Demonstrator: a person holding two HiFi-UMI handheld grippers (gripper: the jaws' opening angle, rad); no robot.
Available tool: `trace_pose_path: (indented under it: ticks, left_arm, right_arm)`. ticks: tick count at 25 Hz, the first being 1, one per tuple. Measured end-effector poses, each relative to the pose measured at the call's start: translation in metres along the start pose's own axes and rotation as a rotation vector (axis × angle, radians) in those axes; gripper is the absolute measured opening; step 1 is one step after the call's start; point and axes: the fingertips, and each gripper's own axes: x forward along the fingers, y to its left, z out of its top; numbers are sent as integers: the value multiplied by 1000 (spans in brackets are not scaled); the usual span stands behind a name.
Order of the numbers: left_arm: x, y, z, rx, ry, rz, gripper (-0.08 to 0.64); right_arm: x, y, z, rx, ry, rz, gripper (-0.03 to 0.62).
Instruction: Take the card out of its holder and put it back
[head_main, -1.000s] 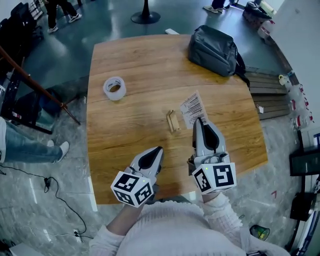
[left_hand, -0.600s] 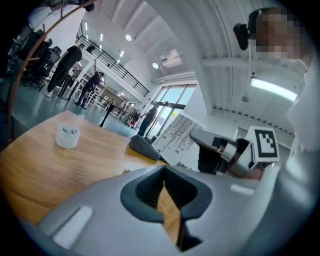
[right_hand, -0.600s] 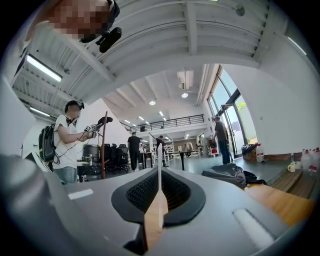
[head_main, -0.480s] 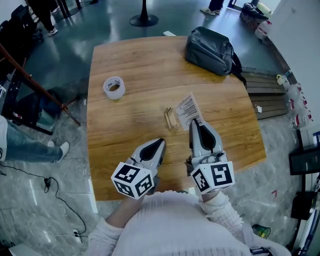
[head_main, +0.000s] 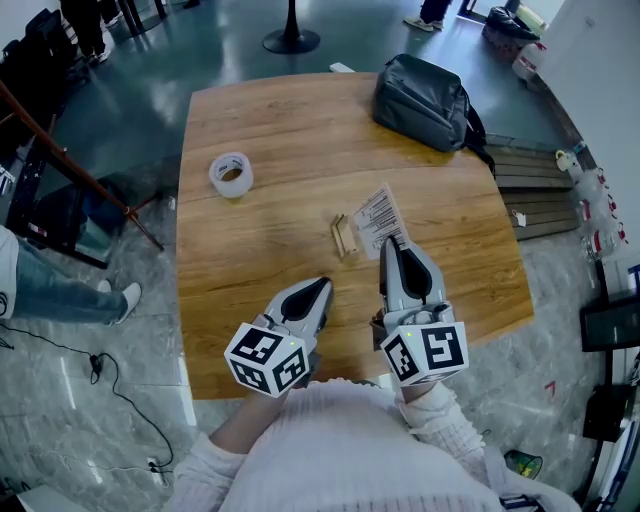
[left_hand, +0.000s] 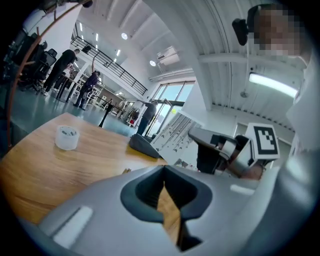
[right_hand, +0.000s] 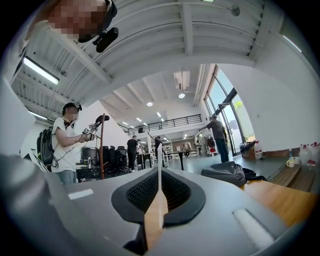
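On the wooden table (head_main: 250, 130), the small wooden card holder (head_main: 343, 237) lies near the middle, with nothing in it. The white card (head_main: 378, 218), printed with barcodes, stands just right of the holder at the tip of my right gripper (head_main: 389, 247). In the right gripper view the card (right_hand: 159, 160) shows edge-on as a thin white line pinched between the jaws of the right gripper (right_hand: 159, 189). My left gripper (head_main: 322, 288) hovers over the near part of the table, left of the right one. Its jaws are shut on nothing (left_hand: 164, 182).
A roll of clear tape (head_main: 230, 174) sits at the table's left. A dark grey bag (head_main: 424, 98) rests on the far right corner. Past the table, people stand on the dark floor. A wooden pallet (head_main: 535, 190) lies off the right edge.
The left gripper has edged slightly forward and up. The right gripper and the card have stayed almost where they were, next to the holder.
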Motion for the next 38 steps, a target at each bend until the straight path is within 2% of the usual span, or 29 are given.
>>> trace_pose_path:
  ticks: [15, 25, 38]
  left_arm:
    - [3, 7, -8, -40, 27, 3, 8]
    - [14, 24, -22, -74, 72, 7, 8]
    - [33, 46, -50, -141, 105, 20, 8]
  right_arm:
    - [10, -1, -13, 9, 37, -10, 6]
    - [32, -19, -42, 62, 56, -47, 6]
    - [62, -31, -85, 55, 87, -70, 6]
